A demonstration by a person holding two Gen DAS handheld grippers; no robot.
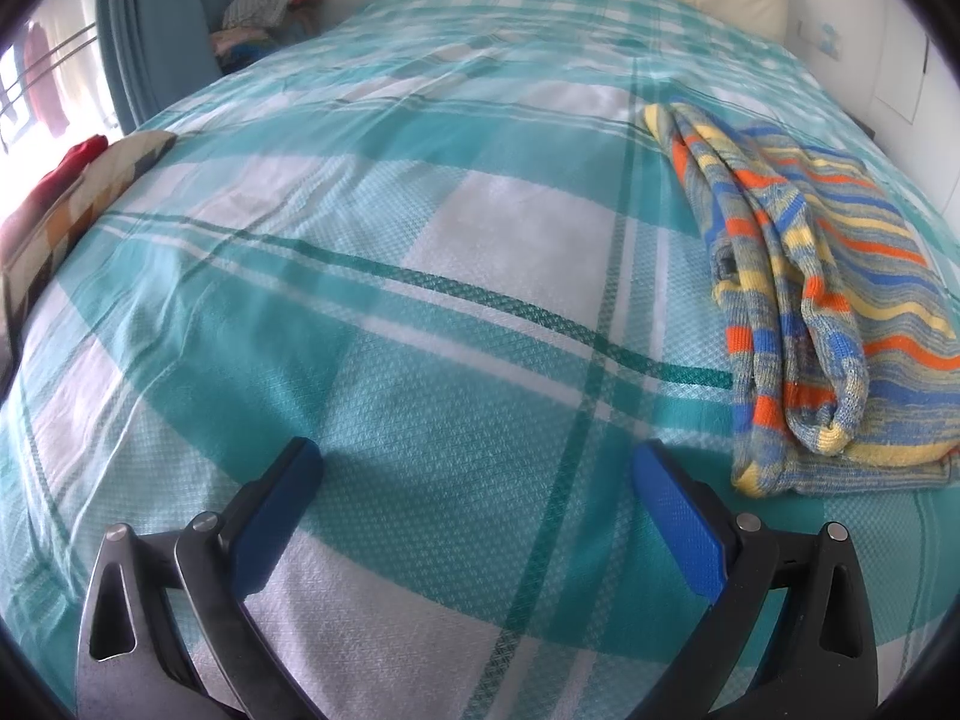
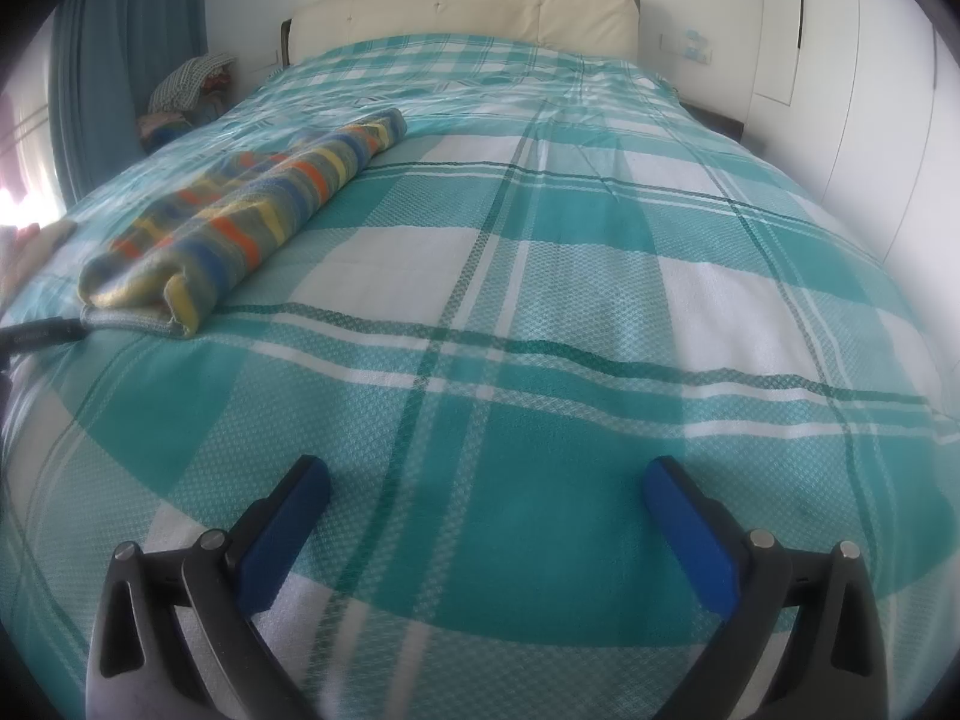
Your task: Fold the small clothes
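Left wrist view: my left gripper hangs with fingers spread wide and nothing between them, over the plaid bed; the folded striped sweater lies just right of it. My right gripper is equally spread, sweater well left.

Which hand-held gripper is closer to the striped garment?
The left hand-held gripper: the striped garment lies just beyond its right finger, with the garment's near hem close by. From the right hand-held gripper the garment lies far off to the upper left.
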